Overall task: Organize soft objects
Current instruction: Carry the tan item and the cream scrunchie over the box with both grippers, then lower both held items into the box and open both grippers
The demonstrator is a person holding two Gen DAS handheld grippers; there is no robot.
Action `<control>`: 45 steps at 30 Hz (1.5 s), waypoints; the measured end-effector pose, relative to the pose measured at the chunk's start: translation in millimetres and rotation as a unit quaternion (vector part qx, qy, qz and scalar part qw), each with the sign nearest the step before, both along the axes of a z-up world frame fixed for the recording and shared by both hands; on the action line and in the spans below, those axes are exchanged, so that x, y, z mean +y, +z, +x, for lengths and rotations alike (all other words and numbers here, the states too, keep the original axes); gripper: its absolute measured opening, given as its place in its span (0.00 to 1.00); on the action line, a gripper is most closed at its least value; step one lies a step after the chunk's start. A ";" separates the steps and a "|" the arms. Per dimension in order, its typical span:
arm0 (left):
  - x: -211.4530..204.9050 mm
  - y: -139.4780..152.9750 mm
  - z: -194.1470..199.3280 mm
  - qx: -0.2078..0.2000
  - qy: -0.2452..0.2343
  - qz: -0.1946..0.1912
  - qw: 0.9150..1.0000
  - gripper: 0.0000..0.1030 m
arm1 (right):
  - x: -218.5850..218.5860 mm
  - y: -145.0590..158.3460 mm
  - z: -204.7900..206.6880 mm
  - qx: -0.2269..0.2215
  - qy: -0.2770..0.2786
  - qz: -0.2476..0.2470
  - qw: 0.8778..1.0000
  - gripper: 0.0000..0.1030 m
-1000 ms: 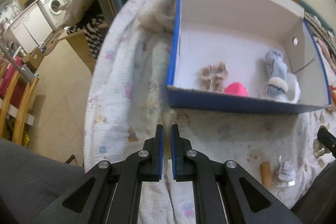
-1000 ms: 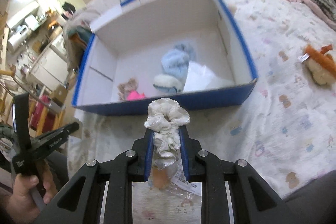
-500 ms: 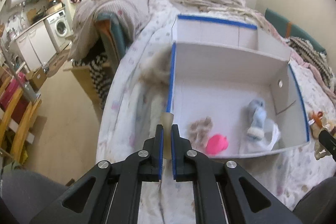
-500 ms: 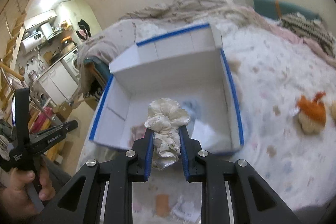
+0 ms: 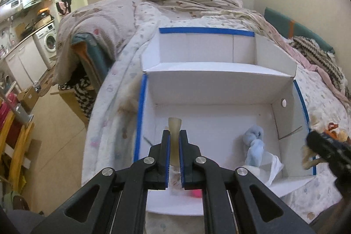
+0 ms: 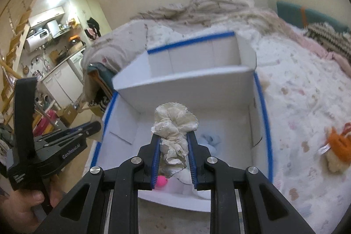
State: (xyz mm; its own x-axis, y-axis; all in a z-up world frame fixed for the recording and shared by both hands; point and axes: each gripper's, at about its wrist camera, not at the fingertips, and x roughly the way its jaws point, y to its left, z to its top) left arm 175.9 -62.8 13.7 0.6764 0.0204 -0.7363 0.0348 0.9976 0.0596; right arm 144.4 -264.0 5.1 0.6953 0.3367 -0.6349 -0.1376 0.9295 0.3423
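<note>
Left gripper clamped on thin beige piece; right gripper clamped on cream scrunchie — both held above white box. Release best made low over bare floor, clear of blue plush — jaws opened fully.

— What differs from a second ago?
— Both grippers have risen and come forward over the white box. The left gripper was short of the box's blue front wall; it now hangs above the box floor, its small beige piece over the inside.
— And the other?
— The right gripper, with the cream scrunchie, was outside the near wall and now sits over the interior, above the blue soft toy.
</note>
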 end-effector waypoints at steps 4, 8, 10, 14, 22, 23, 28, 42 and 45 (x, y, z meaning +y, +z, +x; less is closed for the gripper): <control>-8.9 -15.9 14.5 0.015 -0.005 0.009 1.000 0.07 | -2.2 -23.4 17.1 0.032 -0.006 0.001 0.999 0.24; -15.9 -31.7 27.5 0.030 -0.010 0.018 0.999 0.07 | -2.9 -43.0 32.7 0.062 -0.007 -0.004 0.998 0.24; -18.0 -39.9 33.7 0.037 -0.009 0.024 0.999 0.07 | -2.2 -50.6 38.3 0.073 -0.007 -0.008 0.997 0.24; -21.6 -54.8 45.6 0.052 -0.011 0.030 0.998 0.07 | -0.4 -65.4 48.8 0.101 -0.006 -0.016 0.995 0.24; -27.2 -74.6 63.3 0.087 -0.017 0.031 0.996 0.08 | -3.7 -82.2 62.3 0.132 -0.015 -0.017 0.991 0.24; -27.1 -74.6 63.8 0.083 -0.016 0.033 0.996 0.08 | -4.4 -82.3 63.1 0.131 -0.016 -0.016 0.991 0.24; -25.0 -77.3 68.8 0.089 -0.011 0.032 0.995 0.10 | -3.9 -81.1 66.1 0.130 -0.017 -0.019 0.991 0.24; -22.2 -67.5 61.5 0.080 -0.013 0.037 0.996 0.44 | -8.3 -60.6 53.8 0.091 -0.021 -0.006 0.996 0.77; -22.9 -60.2 55.8 0.066 -0.020 0.040 0.997 0.69 | -9.6 -54.1 47.9 0.078 -0.018 0.000 0.997 0.87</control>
State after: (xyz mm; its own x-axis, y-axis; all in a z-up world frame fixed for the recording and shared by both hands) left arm 231.7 -85.7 -46.5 0.5746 0.0586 -0.8163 0.0867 0.9875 0.1319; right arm 192.3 -273.7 -49.0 0.5995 0.3129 -0.7367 -0.0491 0.9331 0.3563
